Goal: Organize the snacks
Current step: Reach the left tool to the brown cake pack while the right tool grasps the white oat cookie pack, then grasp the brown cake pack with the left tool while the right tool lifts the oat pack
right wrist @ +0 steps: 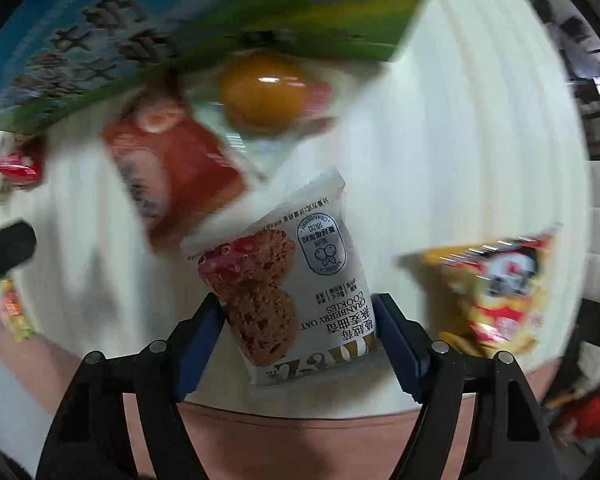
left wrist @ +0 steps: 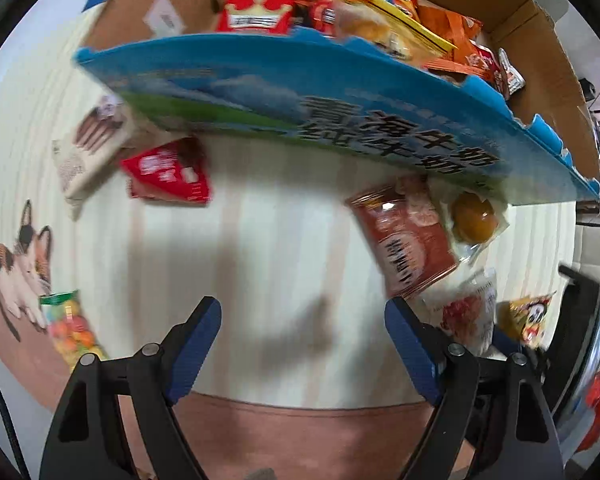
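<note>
My right gripper (right wrist: 298, 312) points down, and its blue pads press both sides of a white cranberry oat cookie packet (right wrist: 284, 280). The same packet (left wrist: 468, 312) shows in the left wrist view beside the right gripper's body. My left gripper (left wrist: 304, 320) stands open over bare table mat with nothing between its fingers. A cardboard box with a blue printed flap (left wrist: 300, 92) lies at the far side, piled with several snack packets. Loose on the mat are a red-brown packet (left wrist: 404, 240), an orange jelly cup (left wrist: 474, 216), a red packet (left wrist: 168, 172) and a yellow packet (right wrist: 496, 292).
A beige packet with chocolate sticks (left wrist: 88, 148) lies at the left near the box. A bag of coloured sweets (left wrist: 72, 328) sits by a cat picture on the mat (left wrist: 20, 268). The mat's brown border (left wrist: 300, 416) runs along the near edge.
</note>
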Demonstrator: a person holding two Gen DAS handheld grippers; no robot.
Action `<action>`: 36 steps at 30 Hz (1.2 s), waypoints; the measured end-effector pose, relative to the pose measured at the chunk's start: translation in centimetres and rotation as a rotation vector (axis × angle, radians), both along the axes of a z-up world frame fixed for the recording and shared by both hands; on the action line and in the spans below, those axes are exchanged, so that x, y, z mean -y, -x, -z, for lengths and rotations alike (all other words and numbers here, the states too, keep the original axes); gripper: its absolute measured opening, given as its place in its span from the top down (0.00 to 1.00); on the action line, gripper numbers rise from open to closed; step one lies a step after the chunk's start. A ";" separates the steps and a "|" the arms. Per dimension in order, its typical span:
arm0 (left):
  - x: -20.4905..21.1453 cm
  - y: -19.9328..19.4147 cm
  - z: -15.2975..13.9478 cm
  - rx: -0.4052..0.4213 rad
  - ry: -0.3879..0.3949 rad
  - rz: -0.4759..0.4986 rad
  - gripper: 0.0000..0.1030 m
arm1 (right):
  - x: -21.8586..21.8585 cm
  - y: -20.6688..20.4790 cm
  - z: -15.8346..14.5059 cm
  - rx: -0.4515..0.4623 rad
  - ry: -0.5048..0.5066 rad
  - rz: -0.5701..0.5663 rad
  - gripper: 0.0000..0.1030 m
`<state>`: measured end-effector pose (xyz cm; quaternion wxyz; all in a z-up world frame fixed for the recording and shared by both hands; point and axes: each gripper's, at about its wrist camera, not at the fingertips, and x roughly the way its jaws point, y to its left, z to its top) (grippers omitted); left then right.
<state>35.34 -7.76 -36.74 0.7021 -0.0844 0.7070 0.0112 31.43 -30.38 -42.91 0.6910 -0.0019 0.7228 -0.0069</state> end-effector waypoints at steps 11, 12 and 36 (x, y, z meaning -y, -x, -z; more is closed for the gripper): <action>6.9 -3.2 4.6 -0.002 -0.020 -0.020 0.19 | 7.6 1.2 0.0 -0.025 -0.030 0.216 0.25; 7.1 -3.4 5.1 0.000 -0.029 -0.025 0.19 | 8.1 1.2 0.0 -0.026 -0.031 0.221 0.25; 9.6 -3.1 5.7 0.050 -0.087 0.192 0.44 | 9.8 -1.2 0.8 -0.072 -0.059 0.208 0.25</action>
